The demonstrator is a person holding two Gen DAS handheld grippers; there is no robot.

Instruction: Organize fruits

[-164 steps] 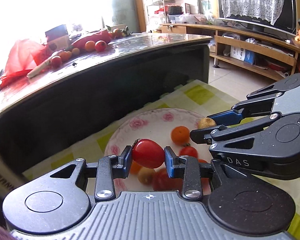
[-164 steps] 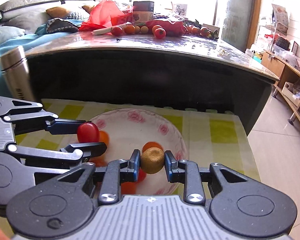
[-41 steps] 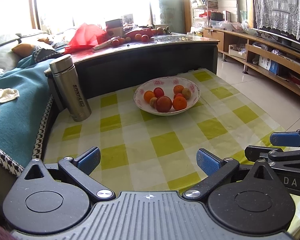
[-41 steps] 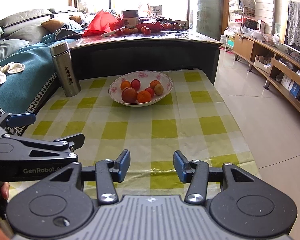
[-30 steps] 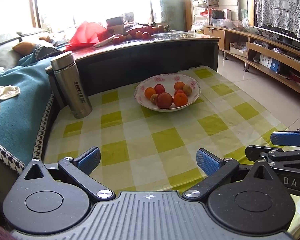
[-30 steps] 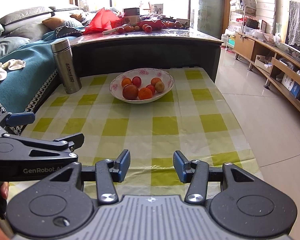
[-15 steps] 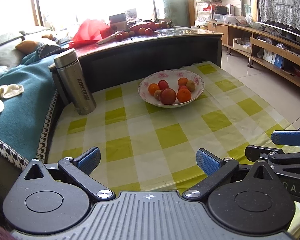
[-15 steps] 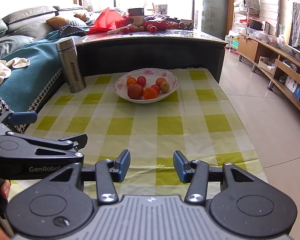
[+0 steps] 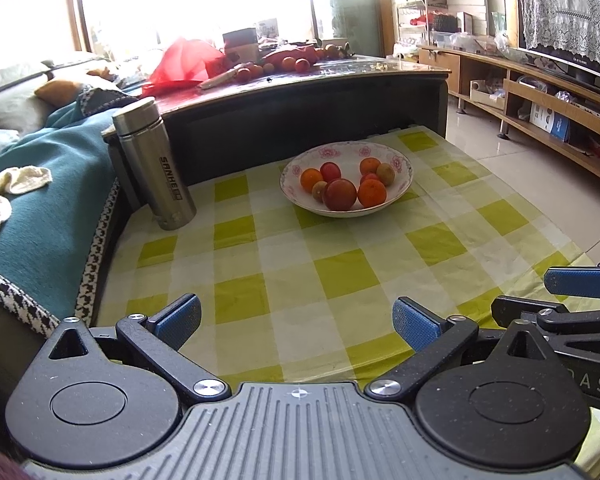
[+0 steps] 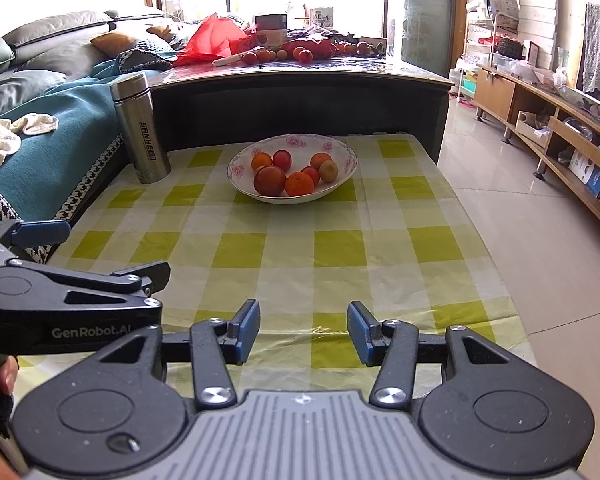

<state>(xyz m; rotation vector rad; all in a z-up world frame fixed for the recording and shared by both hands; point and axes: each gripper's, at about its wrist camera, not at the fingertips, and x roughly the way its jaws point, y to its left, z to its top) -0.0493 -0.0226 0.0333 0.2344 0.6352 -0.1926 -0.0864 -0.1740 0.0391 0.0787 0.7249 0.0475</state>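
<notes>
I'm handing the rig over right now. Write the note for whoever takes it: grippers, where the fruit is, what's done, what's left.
Left gripper: open, empty, over the near edge of the green-checked tablecloth.
Right gripper: open, empty, beside it at the same edge.
Fruit: seven pieces, red and orange, lie in the white floral-rimmed bowl at the far end of the cloth. A steel flask stands to its left.
Done: nothing loose on the cloth.
Left: more red and orange fruit sits on the dark raised counter behind the bowl, by a red plastic bag. Probably collect that next.
</notes>
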